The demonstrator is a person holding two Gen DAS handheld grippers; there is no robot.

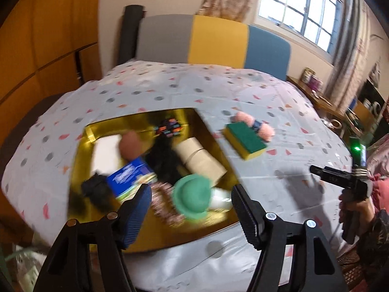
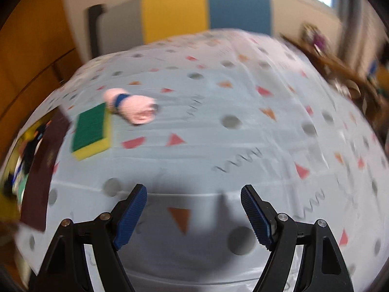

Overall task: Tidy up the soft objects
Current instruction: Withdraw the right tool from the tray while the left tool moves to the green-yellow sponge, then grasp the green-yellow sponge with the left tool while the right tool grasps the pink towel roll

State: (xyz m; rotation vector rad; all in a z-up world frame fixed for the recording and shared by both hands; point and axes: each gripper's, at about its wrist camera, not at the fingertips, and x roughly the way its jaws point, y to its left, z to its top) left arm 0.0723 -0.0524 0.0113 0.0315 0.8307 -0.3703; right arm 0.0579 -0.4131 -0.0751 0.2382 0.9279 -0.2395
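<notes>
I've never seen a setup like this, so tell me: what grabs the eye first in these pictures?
The shiny gold box on the patterned tablecloth stands out, heaped with soft things, a green round item nearest the open left gripper. Just right of the box, a green-and-yellow sponge lies on the cloth with a fluffy pink toy behind it. The right gripper hangs open over bare cloth.

Daylight enters through the grid-paned window at upper right, overexposed white. Both fisheye views bow straight lines toward dark corners. Motion blur smears the shiny gold tray, and the right-wrist view more heavily. Soft shadows fall on the patterned pale tablecloth.
</notes>
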